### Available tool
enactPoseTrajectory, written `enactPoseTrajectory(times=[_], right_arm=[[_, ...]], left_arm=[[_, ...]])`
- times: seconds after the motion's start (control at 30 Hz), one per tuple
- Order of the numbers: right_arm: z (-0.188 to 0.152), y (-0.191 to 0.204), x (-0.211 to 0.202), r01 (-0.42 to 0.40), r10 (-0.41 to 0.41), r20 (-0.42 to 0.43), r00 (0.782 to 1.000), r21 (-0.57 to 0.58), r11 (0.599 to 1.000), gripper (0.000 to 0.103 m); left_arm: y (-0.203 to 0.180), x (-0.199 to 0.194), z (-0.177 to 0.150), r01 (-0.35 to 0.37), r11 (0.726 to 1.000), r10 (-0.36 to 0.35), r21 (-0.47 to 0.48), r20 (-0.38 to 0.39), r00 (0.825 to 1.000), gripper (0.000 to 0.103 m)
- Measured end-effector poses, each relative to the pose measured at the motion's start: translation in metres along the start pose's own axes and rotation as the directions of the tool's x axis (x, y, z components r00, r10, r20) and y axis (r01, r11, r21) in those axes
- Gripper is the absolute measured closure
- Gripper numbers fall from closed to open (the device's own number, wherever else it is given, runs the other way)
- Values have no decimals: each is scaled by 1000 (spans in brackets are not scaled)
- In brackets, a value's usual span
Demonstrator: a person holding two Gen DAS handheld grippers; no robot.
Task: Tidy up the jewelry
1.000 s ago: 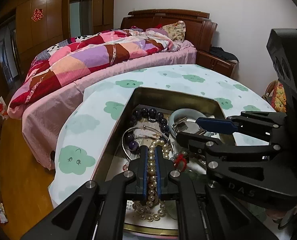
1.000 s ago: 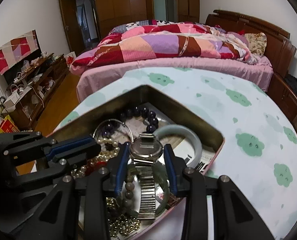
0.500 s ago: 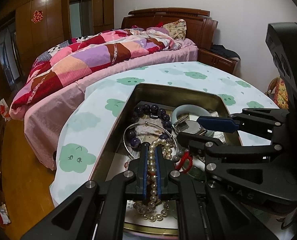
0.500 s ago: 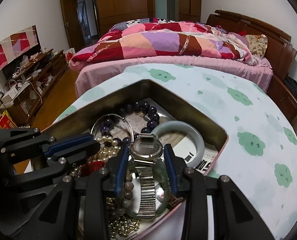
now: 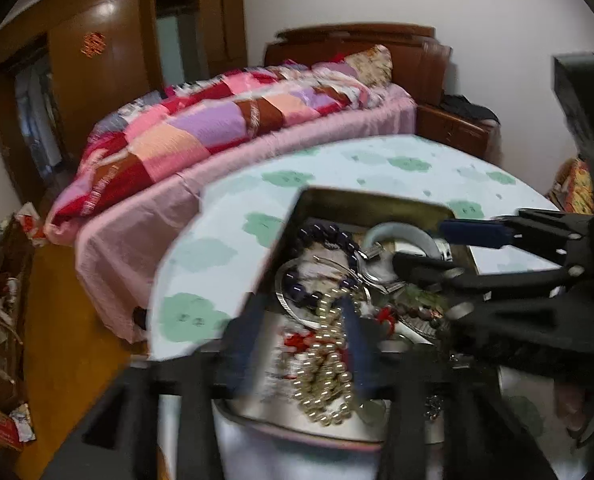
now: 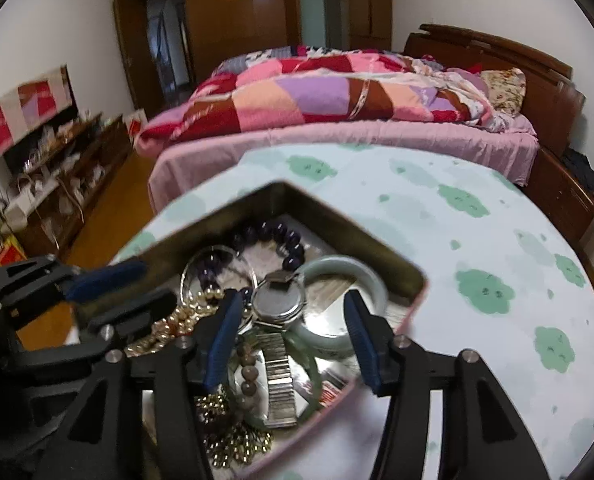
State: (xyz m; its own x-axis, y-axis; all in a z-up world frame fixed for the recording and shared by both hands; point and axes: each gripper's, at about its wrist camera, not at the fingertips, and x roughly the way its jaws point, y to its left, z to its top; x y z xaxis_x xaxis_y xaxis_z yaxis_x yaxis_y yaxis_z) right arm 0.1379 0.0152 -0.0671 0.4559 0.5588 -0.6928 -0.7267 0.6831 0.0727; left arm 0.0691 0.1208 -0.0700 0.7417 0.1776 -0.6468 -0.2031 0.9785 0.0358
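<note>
Both claws sit over the open metal tin (image 6: 411,276) low in frame. Right claw (image 6: 293,344) spread wide around the silver watch (image 6: 277,303); left claw (image 5: 297,344) open beside the pearl strand (image 5: 329,364). Next, I'd guess: pinch one piece cleanly.

Blurred left gripper (image 5: 303,332) spread around pearl necklace (image 5: 329,364), metal tin (image 5: 377,200), bed (image 5: 233,128)

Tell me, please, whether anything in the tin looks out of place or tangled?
Yes: the jewelry lies heaped in the tin. The pearl necklace overlaps a silver bangle, and the watch rests across the jade bangle.
</note>
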Motion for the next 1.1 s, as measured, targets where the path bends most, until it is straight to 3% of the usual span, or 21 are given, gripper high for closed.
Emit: enactPoseTrajectory(times=[0.03, 0.07, 0.43, 1.1], right_arm=[[1, -2, -8, 6, -6, 15, 1000, 10, 1000, 40], [2, -4, -17, 11, -11, 37, 999, 21, 1000, 38], [-1, 6, -85, 49, -52, 164, 985, 24, 998, 27], [-4, 5, -96, 68, -73, 196, 978, 32, 997, 23]], left_arm=[[2, -9, 1, -8, 1000, 8, -8, 24, 1000, 41], [3, -18, 2, -17, 1000, 18, -12, 47, 999, 39], [9, -79, 15, -30, 999, 36, -39, 164, 986, 36], [18, -94, 19, -42, 997, 53, -65, 189, 981, 35]])
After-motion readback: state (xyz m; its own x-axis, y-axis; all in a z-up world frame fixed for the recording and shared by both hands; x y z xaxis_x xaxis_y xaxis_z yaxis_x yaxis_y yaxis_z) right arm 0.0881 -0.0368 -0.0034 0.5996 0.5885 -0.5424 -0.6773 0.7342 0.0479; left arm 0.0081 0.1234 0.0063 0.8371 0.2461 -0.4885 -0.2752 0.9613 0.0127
